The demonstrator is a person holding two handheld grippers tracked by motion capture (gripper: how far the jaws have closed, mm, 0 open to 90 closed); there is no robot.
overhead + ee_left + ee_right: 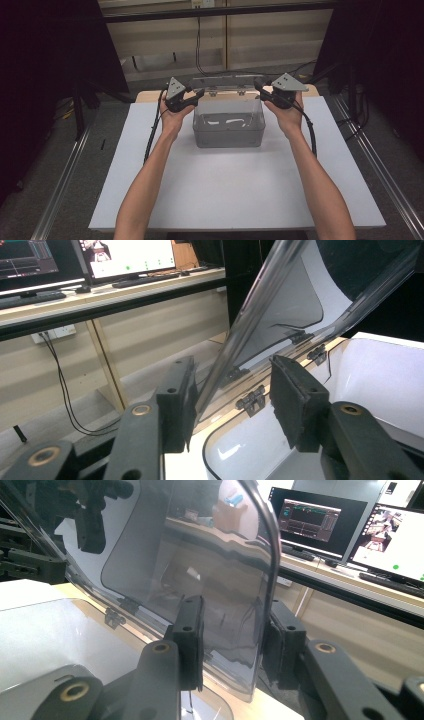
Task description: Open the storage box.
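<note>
Looking down from high view: one clear plastic box point(228, 122), rectangular with rounded corners, nothing inside, at far middle of white counter point(210, 190). One smoky transparent lid point(227, 82) hinged at back, raised. Two hand-held grippers: left hand-held gripper point(196, 96), right hand-held gripper point(261, 87), one at each lid end.

Left gripper view: jaws straddle lid edge point(235, 340), gap visible, not yet pinching. Three small dark hinges point(251, 400).

Right gripper view: both pads clamped on lid edge point(262, 605).
</note>
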